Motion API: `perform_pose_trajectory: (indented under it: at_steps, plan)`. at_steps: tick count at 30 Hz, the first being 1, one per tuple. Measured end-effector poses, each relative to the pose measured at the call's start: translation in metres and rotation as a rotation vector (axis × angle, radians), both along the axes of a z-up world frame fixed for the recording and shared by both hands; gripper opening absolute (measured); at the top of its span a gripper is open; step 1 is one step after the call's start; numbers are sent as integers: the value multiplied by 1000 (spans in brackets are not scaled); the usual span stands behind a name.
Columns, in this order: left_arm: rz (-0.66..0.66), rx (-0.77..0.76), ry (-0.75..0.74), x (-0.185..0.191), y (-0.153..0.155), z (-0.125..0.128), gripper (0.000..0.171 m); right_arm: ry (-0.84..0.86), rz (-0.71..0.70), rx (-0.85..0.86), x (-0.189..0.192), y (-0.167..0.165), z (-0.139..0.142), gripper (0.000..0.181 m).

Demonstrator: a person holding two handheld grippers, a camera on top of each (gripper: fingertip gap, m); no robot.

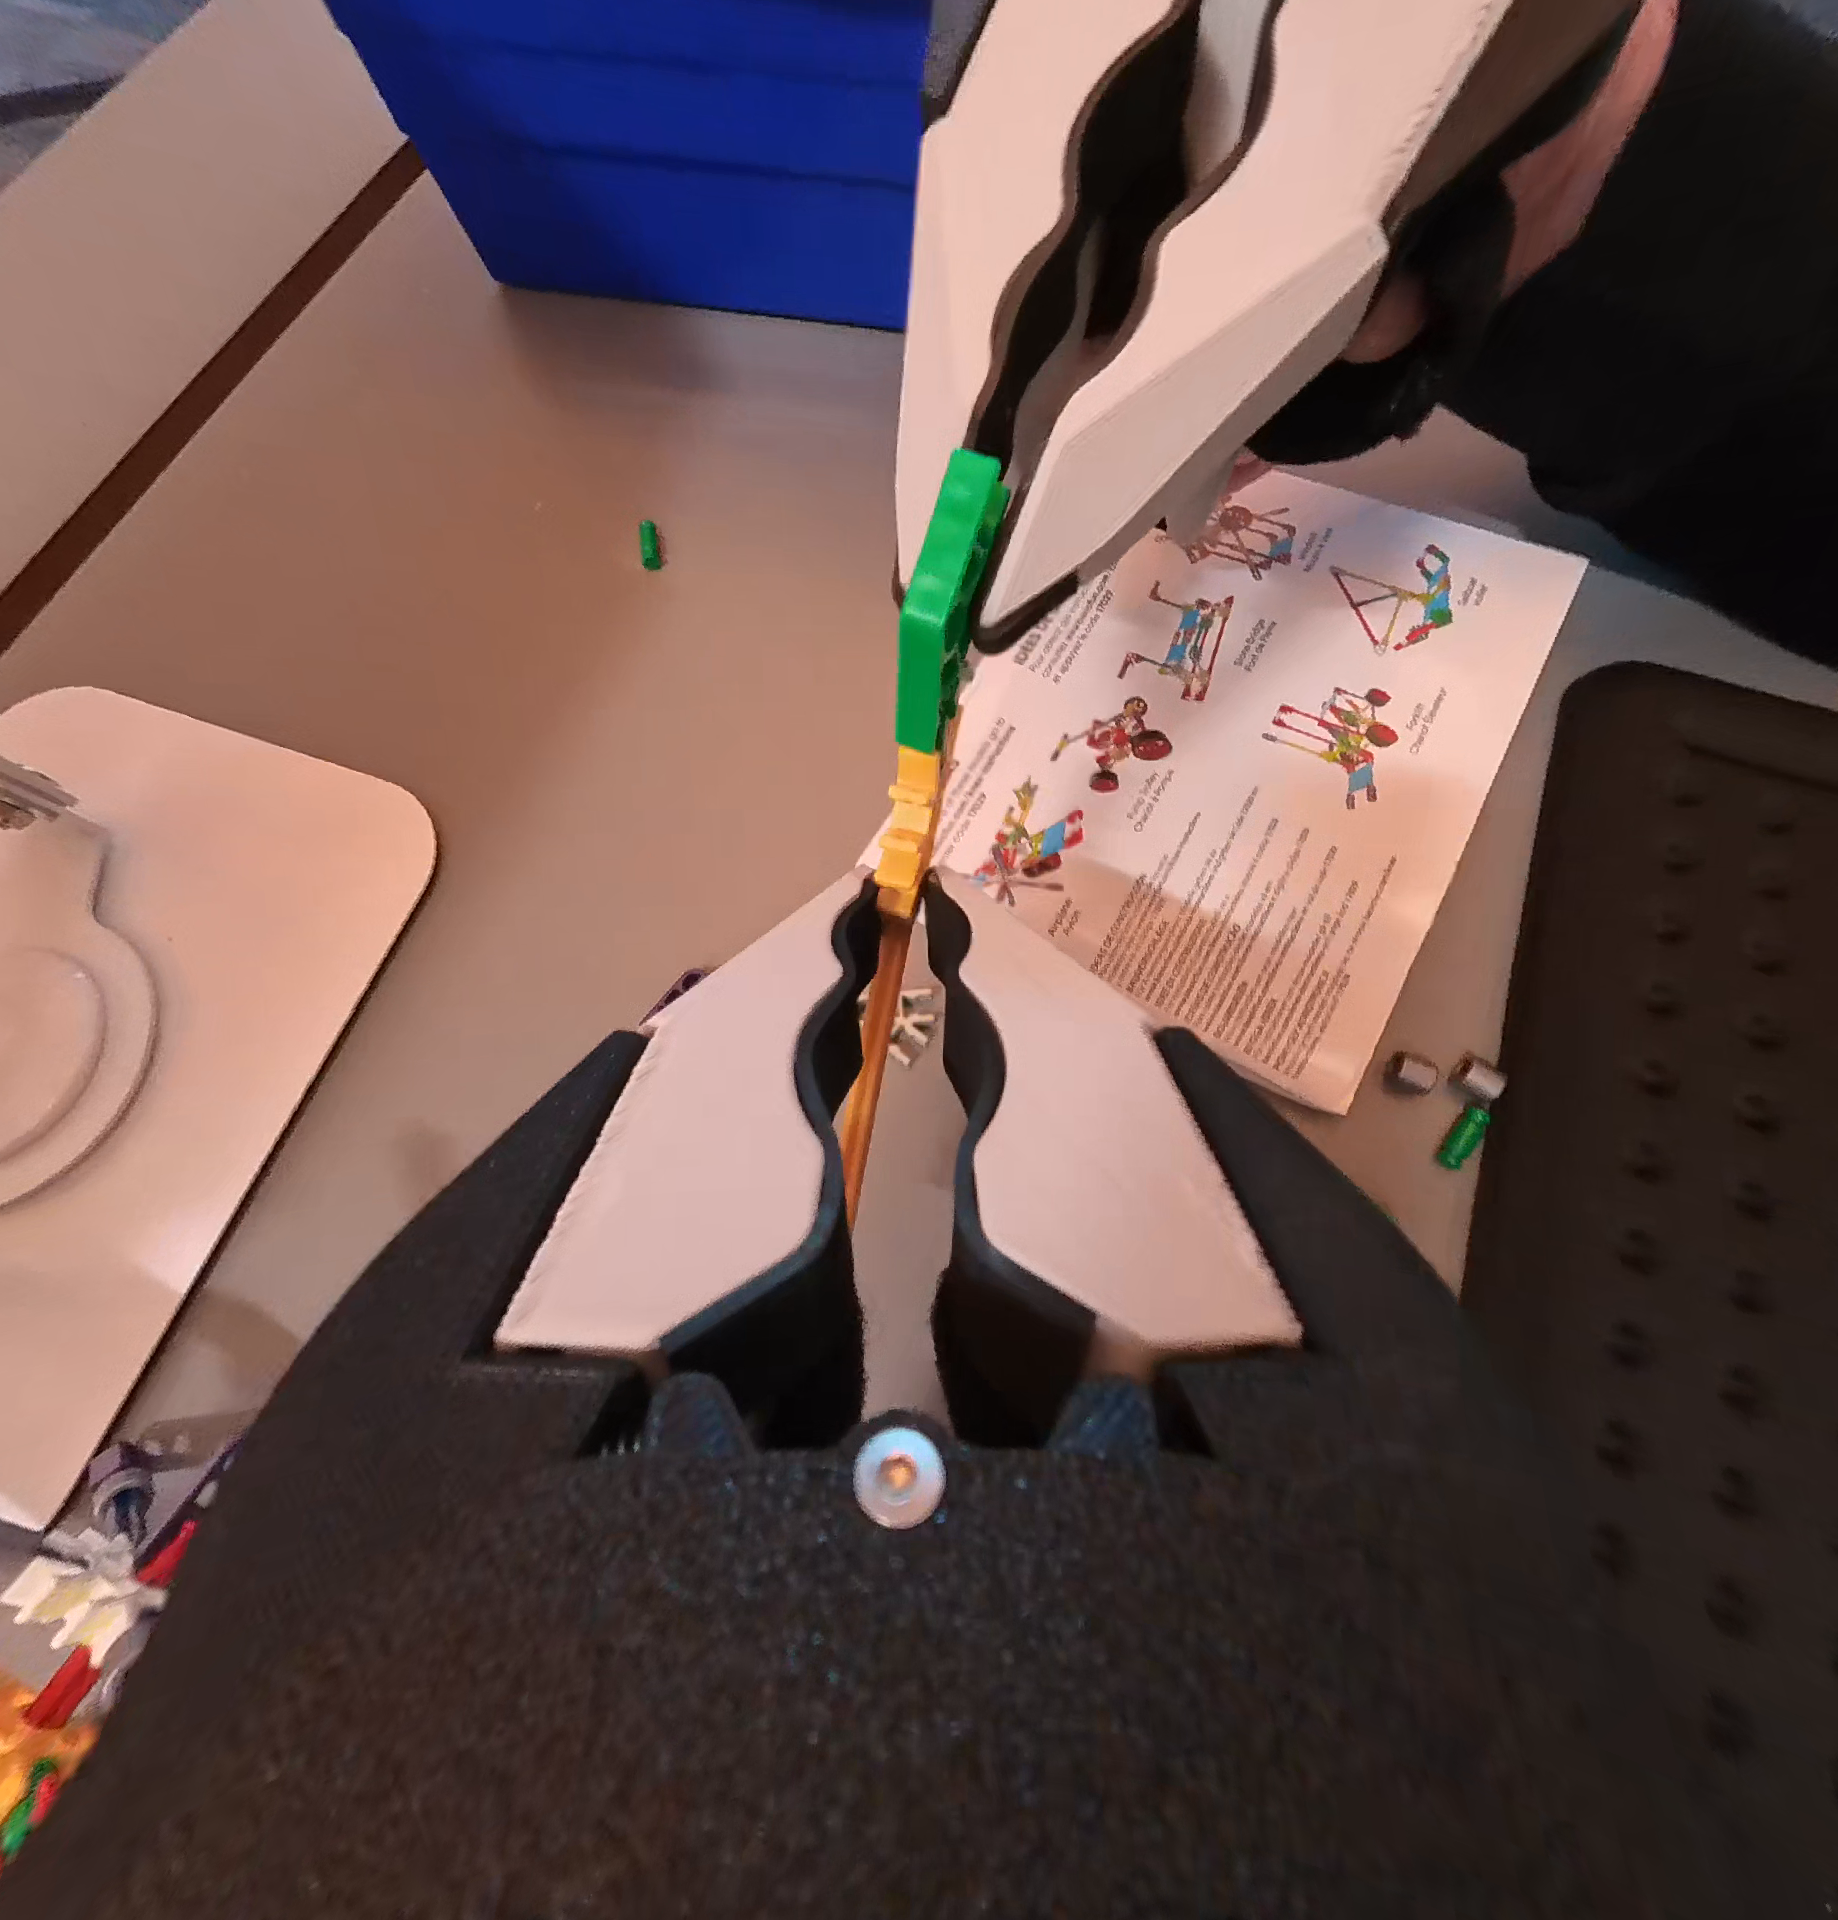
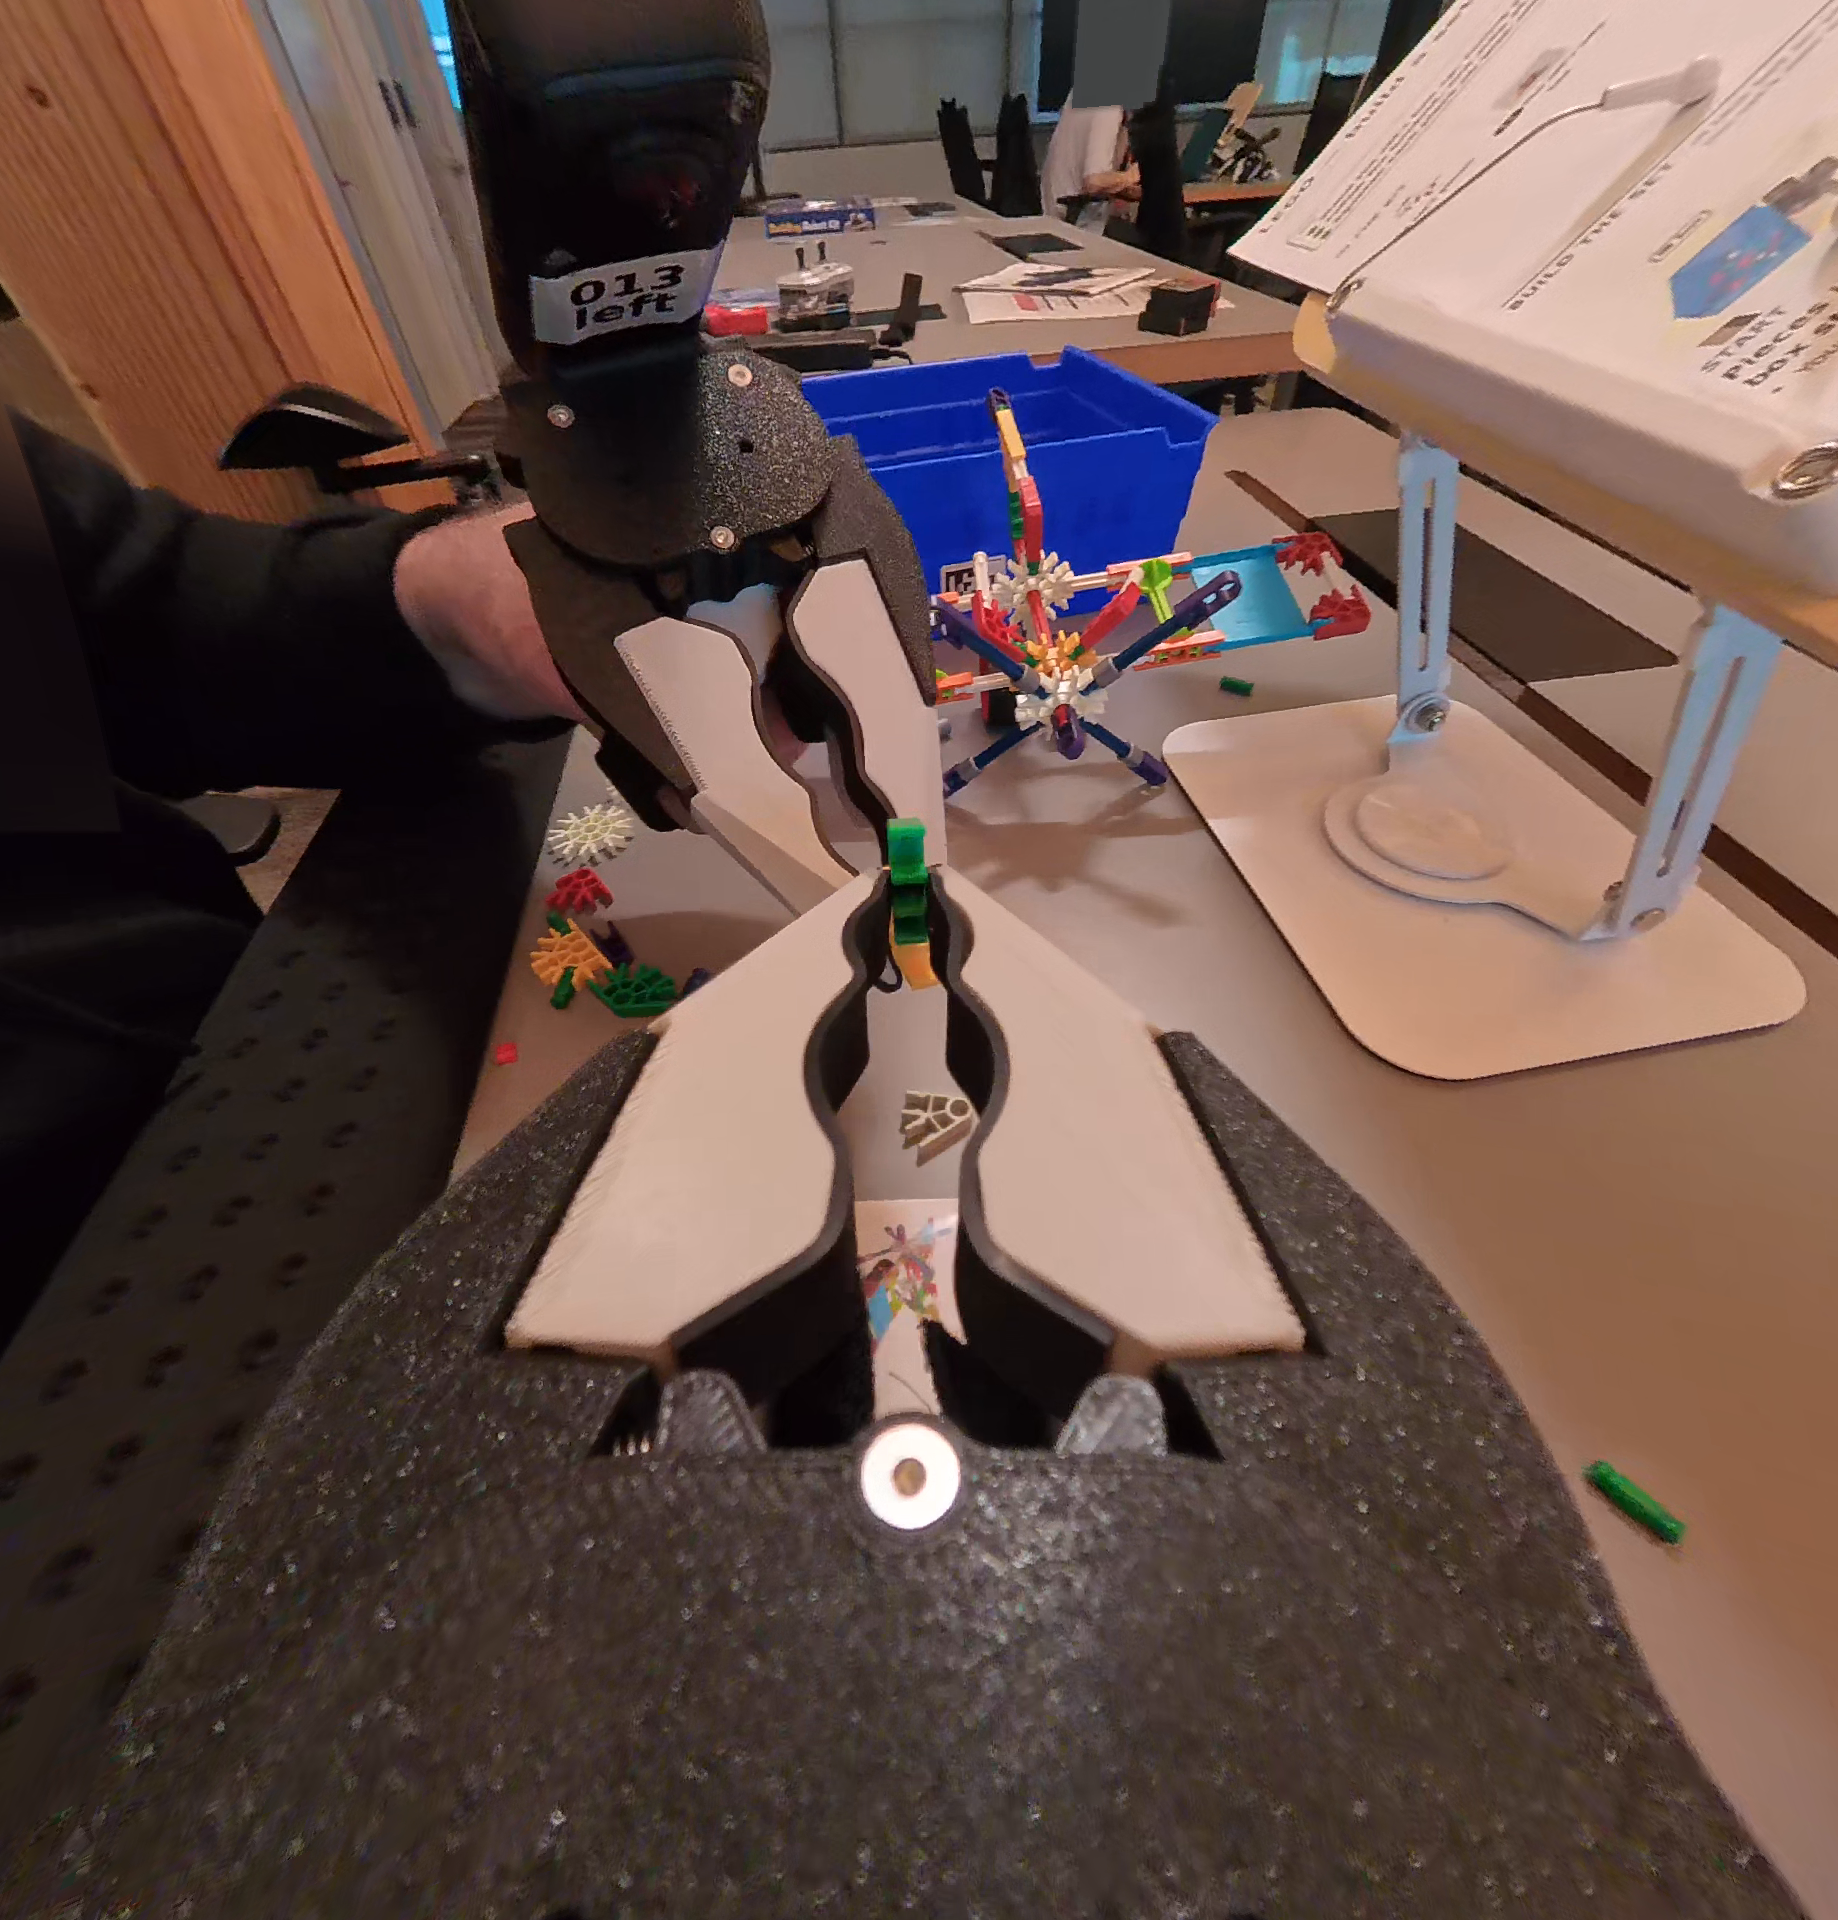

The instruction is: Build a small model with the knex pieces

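Over the tabletop [image 1: 603, 727], the left gripper [image 1: 902, 896] is clamping its tips together on the yellow connector [image 1: 910, 831] at the end of a thin orange rod [image 1: 873, 1049] running back between its fingers. Just beyond, the green connector [image 1: 941, 613] is sitting snapped onto the yellow one, and the right gripper [image 1: 982, 582] is pinching it from above, closed on it. These small plastic pieces are looking light, stiff and smooth, likely slippery; holding each by its flat faces seems safest. An instruction sheet [image 1: 1258, 831] is lying underneath, to the right.
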State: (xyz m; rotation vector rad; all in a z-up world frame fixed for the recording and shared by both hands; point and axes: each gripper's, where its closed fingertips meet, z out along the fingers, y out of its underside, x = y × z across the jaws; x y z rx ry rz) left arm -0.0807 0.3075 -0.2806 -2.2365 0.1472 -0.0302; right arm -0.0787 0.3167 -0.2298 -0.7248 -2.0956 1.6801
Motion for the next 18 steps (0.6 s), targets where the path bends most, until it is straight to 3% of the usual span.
perform_pose_trajectory:
  at_steps: [12, 18]
  plan:
    - [62, 57, -166, -10, 9, -3, 6, 178, -160, 166, -16, 2, 0, 8]
    - [55, 60, -197, -11, 10, -4, 5, 131, -190, 124, -20, 13, 0, 23]
